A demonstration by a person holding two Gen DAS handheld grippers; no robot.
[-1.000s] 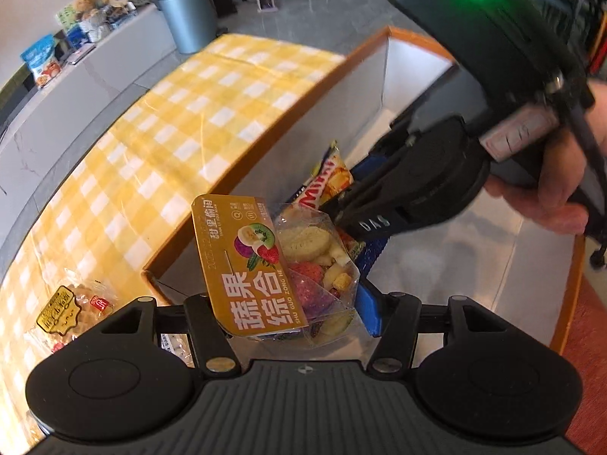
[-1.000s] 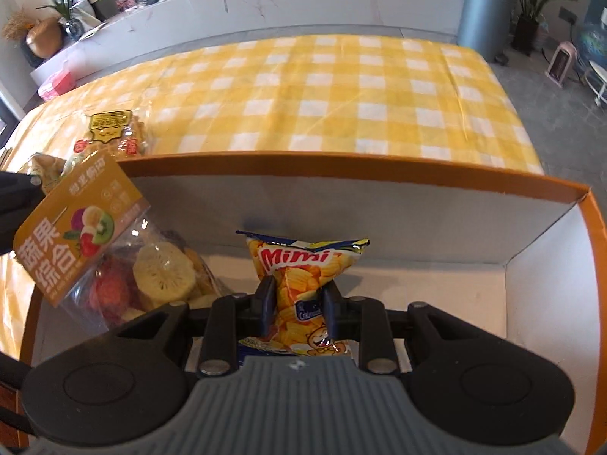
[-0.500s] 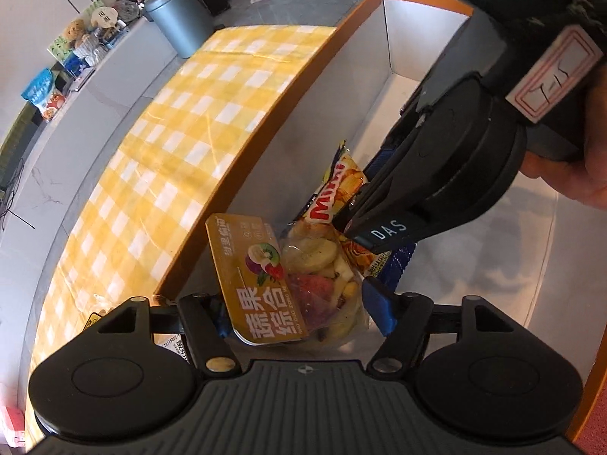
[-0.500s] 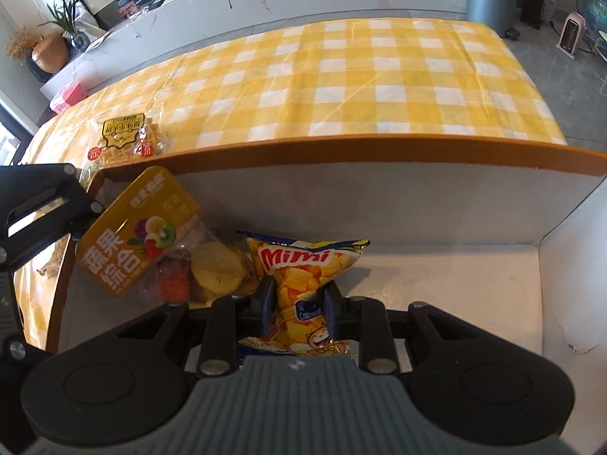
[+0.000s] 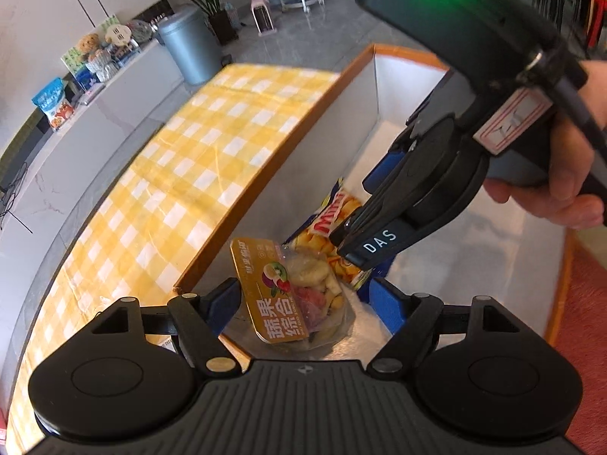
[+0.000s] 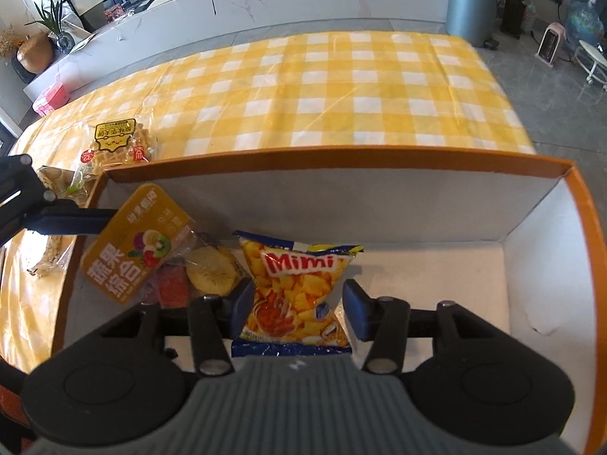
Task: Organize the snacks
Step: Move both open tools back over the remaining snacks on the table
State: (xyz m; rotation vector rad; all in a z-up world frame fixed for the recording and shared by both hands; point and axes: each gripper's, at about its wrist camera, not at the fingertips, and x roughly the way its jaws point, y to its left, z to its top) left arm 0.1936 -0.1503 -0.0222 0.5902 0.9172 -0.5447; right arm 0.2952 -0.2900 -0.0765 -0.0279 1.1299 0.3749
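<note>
An orange-rimmed box [image 6: 341,155] with white inside stands on the yellow checked table. In its left end lies a dried-fruit bag [image 5: 288,292] with a gold label, also seen as the dried-fruit bag [image 6: 136,258] in the right wrist view. My left gripper [image 5: 305,303] straddles it with jaws opening, and the pads stand clear of the bag. Beside it a yellow Mimi bag [image 6: 299,284] rests on the box floor between the pads of my right gripper [image 6: 297,307]. That gripper's jaws are opening too, with a gap at the right pad. A hand holds the right gripper.
A waffle pack [image 6: 114,144] and another clear pack [image 6: 53,185] lie on the cloth left of the box. The right half of the box floor [image 6: 436,284] is bare. A grey bin [image 6: 470,0] stands beyond the table's far right corner.
Both pairs of jaws have widened. The dried-fruit bag sank from above the rim down into the box's left end. The right pads have let go of the Mimi bag.
</note>
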